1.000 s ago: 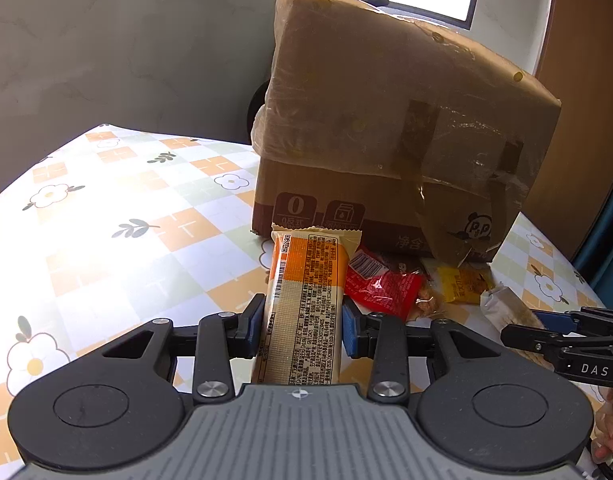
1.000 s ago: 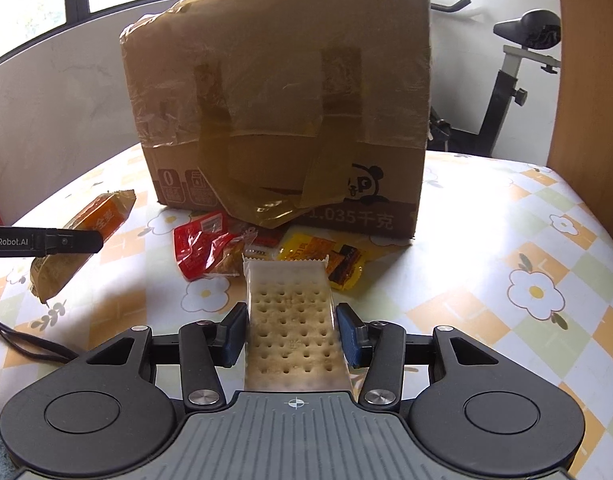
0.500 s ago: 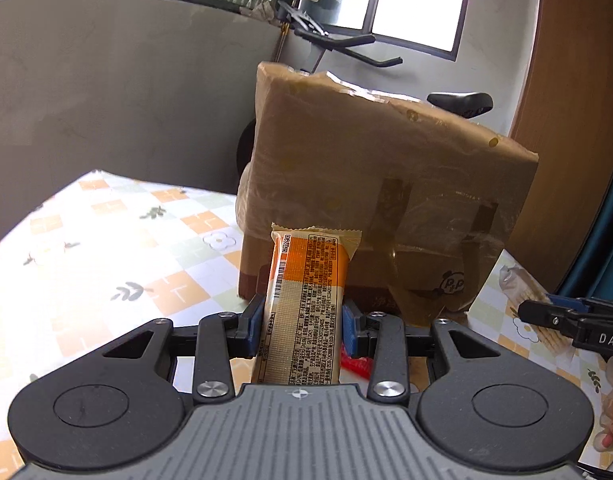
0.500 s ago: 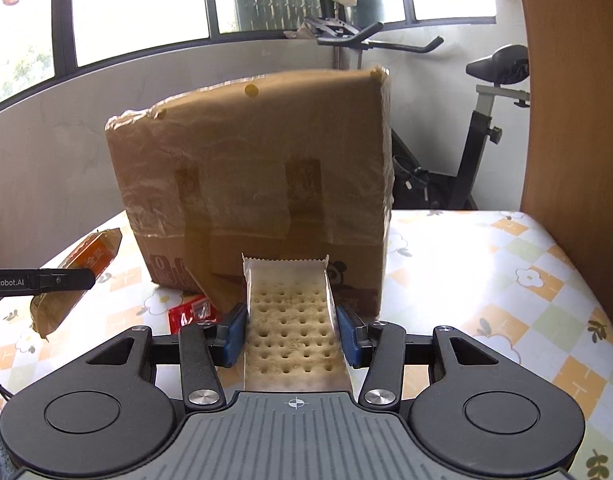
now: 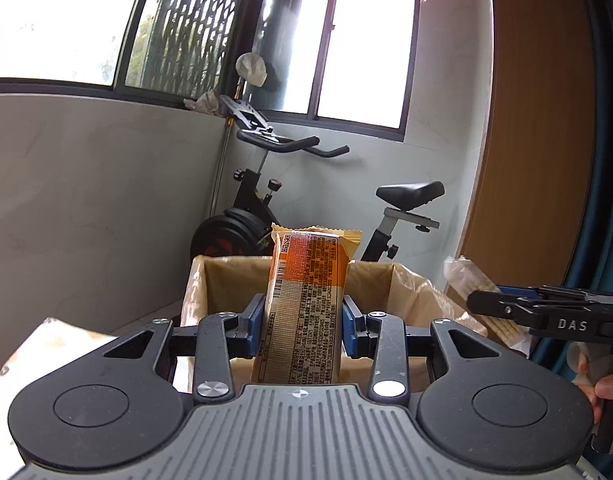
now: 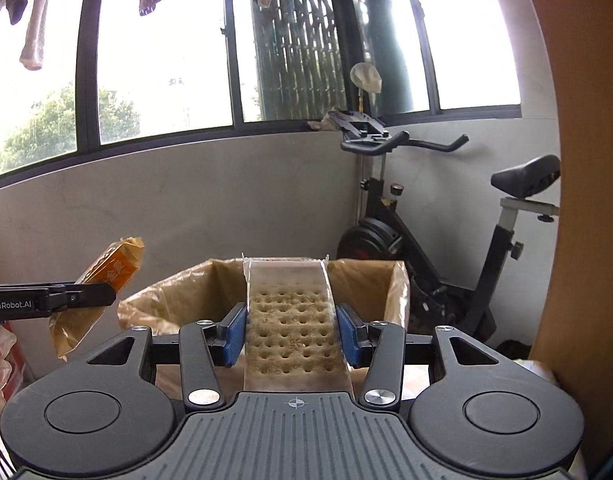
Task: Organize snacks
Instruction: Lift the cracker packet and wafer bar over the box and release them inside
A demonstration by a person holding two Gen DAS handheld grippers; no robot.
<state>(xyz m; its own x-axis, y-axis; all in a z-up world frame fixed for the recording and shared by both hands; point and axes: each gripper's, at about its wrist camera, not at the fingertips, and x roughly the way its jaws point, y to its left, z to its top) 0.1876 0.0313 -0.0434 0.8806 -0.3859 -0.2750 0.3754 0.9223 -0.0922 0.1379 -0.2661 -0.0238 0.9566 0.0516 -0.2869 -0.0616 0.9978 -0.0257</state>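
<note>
My left gripper [image 5: 302,322] is shut on an orange snack packet [image 5: 306,304], held upright just in front of the open top of a tall cardboard box [image 5: 222,280]. My right gripper [image 6: 292,334] is shut on a clear packet of dotted crackers [image 6: 292,328], also raised at the rim of the box [image 6: 370,280]. In the left wrist view the right gripper [image 5: 482,304] and its cracker packet [image 5: 470,284] show at the right. In the right wrist view the left gripper [image 6: 106,294] and the orange packet [image 6: 106,276] show at the left. The inside of the box is hidden.
An exercise bike [image 5: 250,220] stands behind the box against a grey wall under windows; it also shows in the right wrist view [image 6: 390,232]. A wooden panel [image 6: 578,200] rises at the right. A corner of the patterned table [image 5: 38,340] shows at lower left.
Both grippers rose with their packets from table level to the box's open top. The table and the snacks lying on it dropped out of view.
</note>
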